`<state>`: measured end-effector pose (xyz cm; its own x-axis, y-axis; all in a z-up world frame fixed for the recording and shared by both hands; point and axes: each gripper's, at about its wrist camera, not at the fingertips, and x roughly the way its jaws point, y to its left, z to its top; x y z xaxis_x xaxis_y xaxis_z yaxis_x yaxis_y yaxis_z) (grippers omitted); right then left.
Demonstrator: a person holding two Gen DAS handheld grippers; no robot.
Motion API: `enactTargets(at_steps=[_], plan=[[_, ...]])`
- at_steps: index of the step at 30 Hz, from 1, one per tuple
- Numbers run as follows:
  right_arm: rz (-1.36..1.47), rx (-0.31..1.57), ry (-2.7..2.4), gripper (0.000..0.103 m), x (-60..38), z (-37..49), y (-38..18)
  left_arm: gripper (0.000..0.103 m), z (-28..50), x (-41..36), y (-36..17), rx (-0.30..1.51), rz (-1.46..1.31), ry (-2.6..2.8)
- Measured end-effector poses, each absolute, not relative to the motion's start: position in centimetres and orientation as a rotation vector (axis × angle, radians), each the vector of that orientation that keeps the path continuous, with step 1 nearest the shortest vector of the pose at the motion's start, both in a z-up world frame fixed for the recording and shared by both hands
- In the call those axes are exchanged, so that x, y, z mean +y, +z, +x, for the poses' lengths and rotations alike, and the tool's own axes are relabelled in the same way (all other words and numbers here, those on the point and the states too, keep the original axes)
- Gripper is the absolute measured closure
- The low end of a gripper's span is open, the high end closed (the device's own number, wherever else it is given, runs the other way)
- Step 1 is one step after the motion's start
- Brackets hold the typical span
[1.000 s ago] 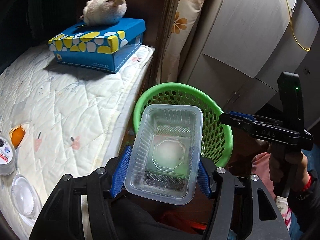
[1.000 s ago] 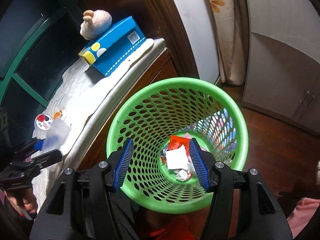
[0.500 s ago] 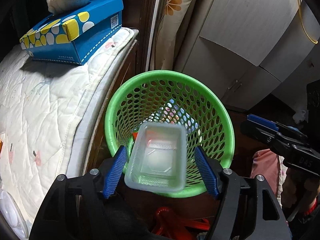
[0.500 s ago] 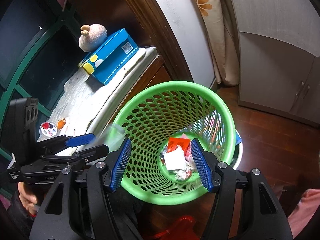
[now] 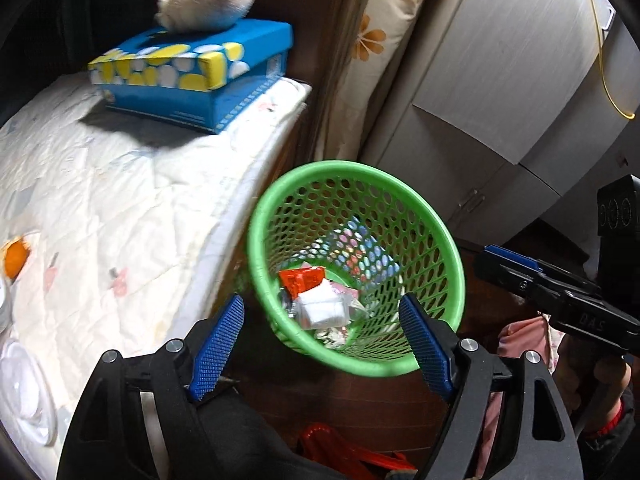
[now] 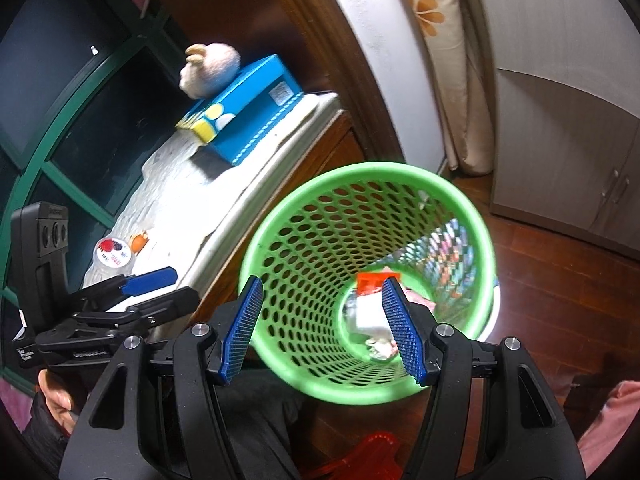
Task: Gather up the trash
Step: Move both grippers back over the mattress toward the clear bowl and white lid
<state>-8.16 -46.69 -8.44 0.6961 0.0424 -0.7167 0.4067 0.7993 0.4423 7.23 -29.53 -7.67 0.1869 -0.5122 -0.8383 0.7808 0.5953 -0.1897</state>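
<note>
The left tongs (image 5: 320, 300) are spread wide and empty; they have just been opening. The right tongs (image 6: 322, 282) have just been opening a little too and pinch nothing. One round green plastic basket with holes (image 5: 332, 165) sits at 12 o'clock, holding one red wrapper (image 5: 302, 278) and one white paper piece (image 5: 324, 310). It seems best to keep the left tongs wide, then swing to 8 o'clock for the one clear round lid (image 5: 24, 392) on the white quilt (image 5: 120, 200).
</note>
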Motion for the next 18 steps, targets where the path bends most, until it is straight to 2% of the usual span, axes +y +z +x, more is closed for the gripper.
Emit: enactTargets(at_steps=[10, 12, 18], plan=[[0.572, 0.800, -0.138, 0.039, -43.0, -5.2, -7.5, 0.026, 9.5, -20.8, -5.7, 0.956, 0.218, -0.712], [0.568, 0.802, -0.121, 0.038, -42.4, -4.6, -7.4, 0.023, 10.0, -18.6, -5.4, 0.943, 0.199, -0.660], [0.541, 0.813, -0.064, 0.038, -40.1, -2.8, -7.1, 0.022, 11.7, -12.9, -4.6, 0.891, 0.164, -0.507]])
